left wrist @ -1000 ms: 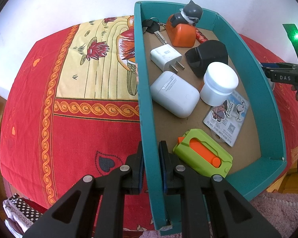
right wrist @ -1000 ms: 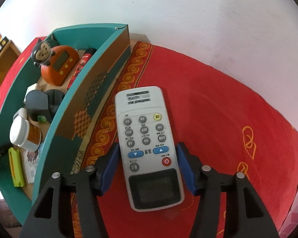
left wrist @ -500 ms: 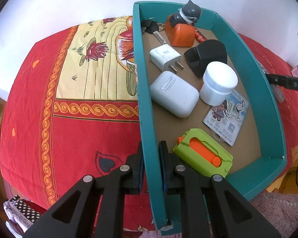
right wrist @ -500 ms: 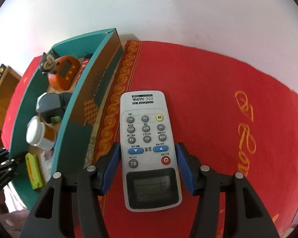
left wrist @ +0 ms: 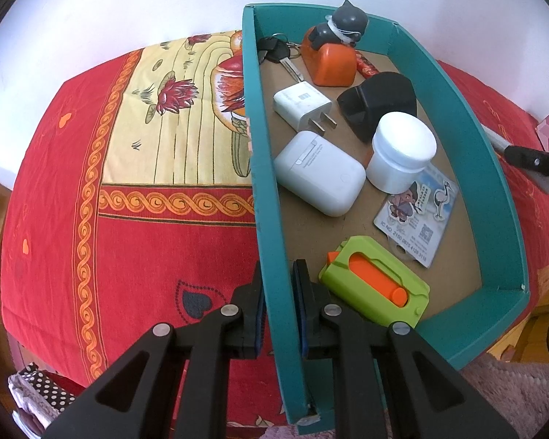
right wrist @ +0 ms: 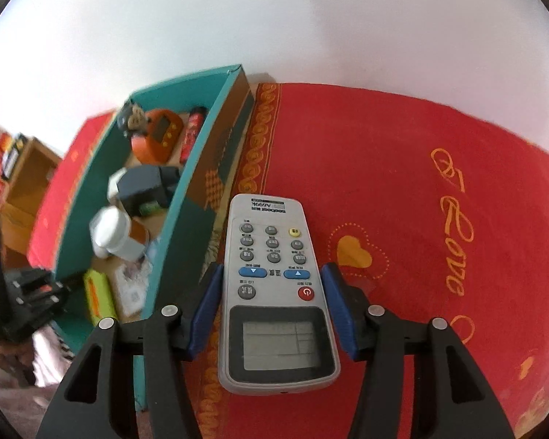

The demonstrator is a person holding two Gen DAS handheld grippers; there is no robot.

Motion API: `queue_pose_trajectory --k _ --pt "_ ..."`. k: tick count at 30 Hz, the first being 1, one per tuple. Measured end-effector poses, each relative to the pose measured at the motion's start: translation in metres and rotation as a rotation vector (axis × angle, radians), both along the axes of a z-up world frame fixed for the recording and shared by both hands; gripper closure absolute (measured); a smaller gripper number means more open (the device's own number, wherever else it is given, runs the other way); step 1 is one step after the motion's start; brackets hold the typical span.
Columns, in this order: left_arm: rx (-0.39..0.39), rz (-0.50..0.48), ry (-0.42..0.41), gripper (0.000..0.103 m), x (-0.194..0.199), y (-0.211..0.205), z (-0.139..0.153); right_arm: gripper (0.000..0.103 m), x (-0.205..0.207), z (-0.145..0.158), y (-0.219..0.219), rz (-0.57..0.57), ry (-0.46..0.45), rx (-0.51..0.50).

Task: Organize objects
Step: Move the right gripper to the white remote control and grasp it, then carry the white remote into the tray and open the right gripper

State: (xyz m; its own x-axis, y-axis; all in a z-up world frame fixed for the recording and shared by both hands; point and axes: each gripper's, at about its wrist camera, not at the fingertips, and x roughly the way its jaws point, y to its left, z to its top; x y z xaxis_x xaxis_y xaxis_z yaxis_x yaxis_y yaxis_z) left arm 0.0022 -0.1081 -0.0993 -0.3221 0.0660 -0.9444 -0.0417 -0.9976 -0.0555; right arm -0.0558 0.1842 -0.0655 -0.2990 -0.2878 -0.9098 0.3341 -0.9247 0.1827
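Inside, one box (left wrist: pixel 274 219) – one remote (right wrist: pixel 274 292)

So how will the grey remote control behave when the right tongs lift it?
The remote control looks like a rigid plastic slab, so it should stay stiff. The right tongs hold it near the screen end, so the far end may droop slightly. Its smooth sides could slip a little against the blue pads.

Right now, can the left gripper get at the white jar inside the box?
Probably not. The left gripper is shut on the box wall, so it is busy. The white jar stands open from above, further inside.
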Motion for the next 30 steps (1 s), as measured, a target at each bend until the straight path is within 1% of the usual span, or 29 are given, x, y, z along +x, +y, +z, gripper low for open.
queue_pose_trajectory --k 2,7,10,13,17,20,23,25,27,30 --pt "0.000 -0.001 0.001 0.091 0.000 0.000 0.000 0.048 0.001 -0.004 -0.007 0.025 0.006 0.052" --pt "0.004 -0.004 0.004 0.091 0.001 0.000 0.000 0.048 0.009 -0.018 -0.017 0.064 0.014 0.134" --pt "0.003 -0.002 0.003 0.091 0.001 0.001 0.000 0.047 0.008 -0.028 -0.021 0.068 -0.003 0.150" --pt "0.002 -0.005 0.003 0.091 0.001 0.002 0.001 0.047 0.010 -0.028 -0.027 0.081 0.013 0.187" --pt "0.002 -0.005 0.002 0.091 0.002 0.003 0.001 0.044 0.006 -0.031 -0.034 0.110 -0.009 0.222" --pt "0.002 -0.005 0.002 0.091 0.000 0.003 0.000 0.042 0.003 -0.030 -0.035 0.120 -0.014 0.219" --pt "0.001 -0.004 0.002 0.091 0.000 0.003 0.000 0.047 0.003 -0.028 -0.034 0.120 -0.006 0.216" --pt "0.000 -0.005 0.001 0.091 0.000 0.003 0.000 0.047 0.001 -0.026 -0.029 0.105 -0.021 0.185" --pt "-0.003 -0.006 0.000 0.091 0.000 0.004 0.001 0.048 -0.002 -0.024 -0.022 0.069 -0.039 0.138" --pt "-0.002 -0.005 0.000 0.091 0.000 0.004 0.001 0.048 -0.005 -0.019 -0.002 -0.023 -0.078 0.004"
